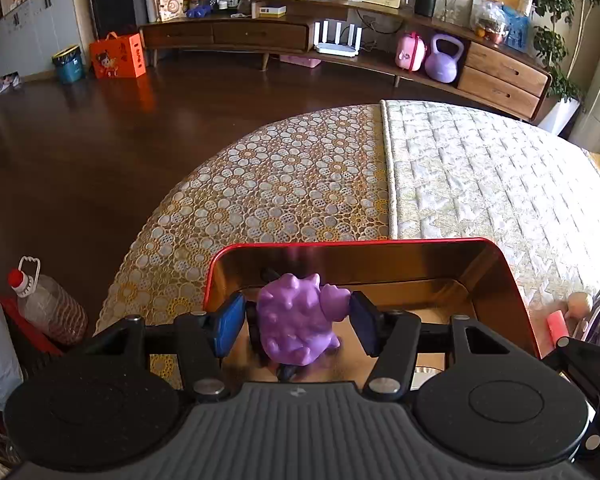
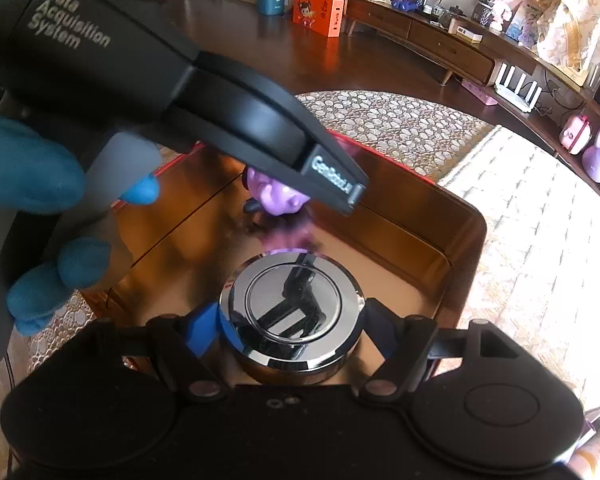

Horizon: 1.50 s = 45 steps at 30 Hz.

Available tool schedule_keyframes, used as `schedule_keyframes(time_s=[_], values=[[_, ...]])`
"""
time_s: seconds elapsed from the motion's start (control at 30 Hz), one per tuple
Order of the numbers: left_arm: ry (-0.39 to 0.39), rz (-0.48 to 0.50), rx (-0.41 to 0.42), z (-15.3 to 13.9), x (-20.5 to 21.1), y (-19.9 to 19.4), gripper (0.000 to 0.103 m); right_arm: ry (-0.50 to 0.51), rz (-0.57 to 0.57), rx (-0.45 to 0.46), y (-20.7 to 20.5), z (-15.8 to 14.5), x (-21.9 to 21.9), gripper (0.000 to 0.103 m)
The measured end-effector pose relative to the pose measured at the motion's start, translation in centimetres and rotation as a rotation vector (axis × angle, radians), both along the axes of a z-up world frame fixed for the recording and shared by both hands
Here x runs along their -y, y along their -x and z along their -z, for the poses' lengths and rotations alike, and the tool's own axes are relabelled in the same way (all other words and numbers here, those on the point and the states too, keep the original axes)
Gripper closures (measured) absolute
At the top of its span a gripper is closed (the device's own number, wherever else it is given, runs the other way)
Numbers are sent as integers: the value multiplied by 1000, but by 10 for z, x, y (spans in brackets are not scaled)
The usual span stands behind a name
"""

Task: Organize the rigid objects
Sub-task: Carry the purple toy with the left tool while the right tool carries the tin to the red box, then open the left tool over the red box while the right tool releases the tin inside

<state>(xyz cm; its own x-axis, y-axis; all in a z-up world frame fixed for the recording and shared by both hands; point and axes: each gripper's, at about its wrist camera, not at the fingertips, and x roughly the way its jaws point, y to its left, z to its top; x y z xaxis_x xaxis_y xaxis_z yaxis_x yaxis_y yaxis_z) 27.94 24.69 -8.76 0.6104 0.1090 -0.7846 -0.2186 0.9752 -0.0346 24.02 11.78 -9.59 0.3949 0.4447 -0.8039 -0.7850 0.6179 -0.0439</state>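
In the left wrist view, a bottle (image 1: pixel 46 302) with a red cap stands at the lower left edge, beside the table (image 1: pixel 284 184) with its flowered cover. At lower centre the left gripper (image 1: pixel 298 322) sits over a red-rimmed, gold-lined tin (image 1: pixel 508 276). A purple spiky toy (image 1: pixel 296 318) is between its blue pads (image 1: pixel 230 324). The left pad shows a small gap to the toy and the right one lies at its snout, so I cannot tell whether the toy is grasped or merely framed. The toy's base is at the tin's floor. At the right edge lie a pink stick (image 1: pixel 556 326) and some pale bits, too blurred to name.

In the right wrist view, a blue-gloved hand (image 2: pixel 40 184) at the left holds the left gripper's black body, which crosses the upper left and hides most of the toy (image 2: pixel 276 198) in the tin (image 2: pixel 466 240). At lower centre the right gripper (image 2: pixel 292 330) is clenched on a round chrome lid (image 2: pixel 290 306), with pads against both sides, inside the tin near its front.
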Motion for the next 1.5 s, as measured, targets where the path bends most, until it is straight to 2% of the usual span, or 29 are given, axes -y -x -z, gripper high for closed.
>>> schedule_keyframes(time_s=[0.37,0.4,0.5,0.8,1.1,1.27,1.3,1.37,1.5], values=[[-5,4,20,-10,6,13,45,-88,21,18,11,-22,24,26],[0,1,22,-11,5,15,44,-95,24,20,13,-25,27,26],[15,-12,40,-18,4,23,31,-122,38,27,17,-33,39,26],[3,2,91,-40,16,50,31,-210,77,25,30,-58,77,21],[11,25,129,-58,36,81,31,-281,106,38,52,-78,119,10],[4,48,147,-64,52,101,31,-316,122,51,67,-83,141,8],[2,51,150,-65,55,105,30,-321,125,55,70,-84,146,8],[4,54,158,-68,63,114,21,-331,135,55,75,-85,156,8],[14,75,173,-72,78,128,20,-354,159,57,85,-88,178,8]])
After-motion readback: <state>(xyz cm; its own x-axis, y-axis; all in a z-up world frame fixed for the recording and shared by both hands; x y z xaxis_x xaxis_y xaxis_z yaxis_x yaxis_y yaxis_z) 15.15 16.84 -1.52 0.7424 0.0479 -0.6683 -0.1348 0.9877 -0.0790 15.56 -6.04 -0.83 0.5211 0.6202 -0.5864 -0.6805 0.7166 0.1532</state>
